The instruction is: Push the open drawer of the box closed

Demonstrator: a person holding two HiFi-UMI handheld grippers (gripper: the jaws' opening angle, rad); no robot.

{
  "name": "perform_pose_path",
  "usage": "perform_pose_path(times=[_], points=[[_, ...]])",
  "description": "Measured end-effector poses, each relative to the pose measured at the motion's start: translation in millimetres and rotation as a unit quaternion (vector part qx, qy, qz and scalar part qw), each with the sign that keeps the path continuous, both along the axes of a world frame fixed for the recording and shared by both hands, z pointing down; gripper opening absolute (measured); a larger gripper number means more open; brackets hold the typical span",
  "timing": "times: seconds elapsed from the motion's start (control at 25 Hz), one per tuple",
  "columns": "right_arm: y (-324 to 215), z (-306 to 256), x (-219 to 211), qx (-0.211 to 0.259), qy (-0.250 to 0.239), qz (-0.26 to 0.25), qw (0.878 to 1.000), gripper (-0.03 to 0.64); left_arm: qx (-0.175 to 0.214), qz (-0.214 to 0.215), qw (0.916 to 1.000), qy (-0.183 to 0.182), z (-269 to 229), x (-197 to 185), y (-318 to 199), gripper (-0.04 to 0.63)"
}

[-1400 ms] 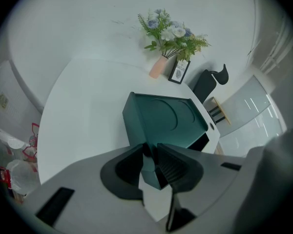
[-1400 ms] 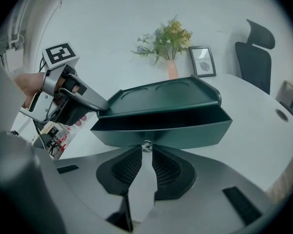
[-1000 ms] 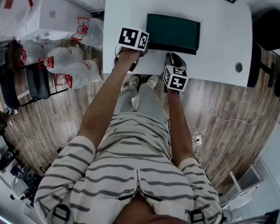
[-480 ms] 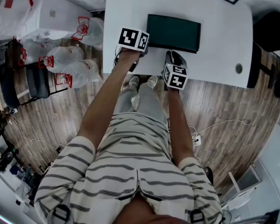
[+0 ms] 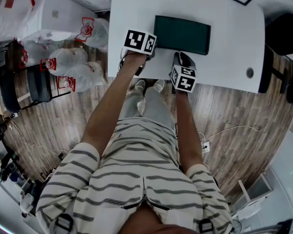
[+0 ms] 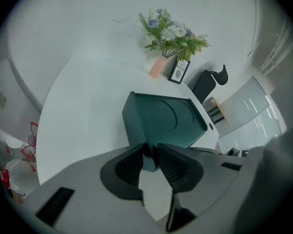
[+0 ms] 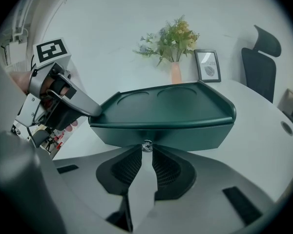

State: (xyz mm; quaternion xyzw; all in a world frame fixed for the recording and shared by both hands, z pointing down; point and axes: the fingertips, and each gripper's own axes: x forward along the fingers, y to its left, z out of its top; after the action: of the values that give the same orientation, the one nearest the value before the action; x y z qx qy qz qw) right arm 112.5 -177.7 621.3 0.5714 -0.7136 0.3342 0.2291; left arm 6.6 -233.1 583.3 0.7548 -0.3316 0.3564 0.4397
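Box (image 5: 181, 33) on desk (image 5: 132, 13), drawer (image 7: 195, 136) facing us: best we brace with the left hand-held gripper (image 6: 151, 150), pinched on the near corner, and push the right hand-held gripper (image 7: 146, 151), jaws slightly apart astride the knob (image 7: 146, 145), straight in.

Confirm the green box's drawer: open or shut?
Looks shut, or nearly. In the right gripper view the drawer front with its knob sits under the top rim of the green box; nothing sticks out.
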Motion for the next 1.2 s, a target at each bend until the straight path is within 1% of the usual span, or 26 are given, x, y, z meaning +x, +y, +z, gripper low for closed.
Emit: perform_pose_path(times=[0.36,0.64,0.92,1.08,1.2], points=[[-4.6,8.4,-1.9,-0.017,-0.003,0.005,1.0,0.074,0.005,-0.004,1.0,0.0,-1.0,-0.4,-0.7,0.095],[-7.1,8.5,-0.8,-0.018,-0.011,0.023,1.0,0.072,0.004,-0.002,1.0,0.0,-0.1,0.2,-0.1,0.095],[-7.9,7.9,-0.4,-0.02,-0.017,0.027,0.999,0.075,0.005,-0.006,1.0,0.0,-0.6,-0.6,-0.6,0.095],[-5.2,9.2,-1.5,-0.023,-0.012,0.015,1.0,0.083,0.017,-0.007,0.9998,-0.003,-0.8,-0.2,0.6,0.095],[-0.2,7.1,-1.4,-0.029,-0.021,0.014,0.999,0.092,0.031,-0.002,0.9995,-0.011,-2.0,-0.1,0.5,0.095]])
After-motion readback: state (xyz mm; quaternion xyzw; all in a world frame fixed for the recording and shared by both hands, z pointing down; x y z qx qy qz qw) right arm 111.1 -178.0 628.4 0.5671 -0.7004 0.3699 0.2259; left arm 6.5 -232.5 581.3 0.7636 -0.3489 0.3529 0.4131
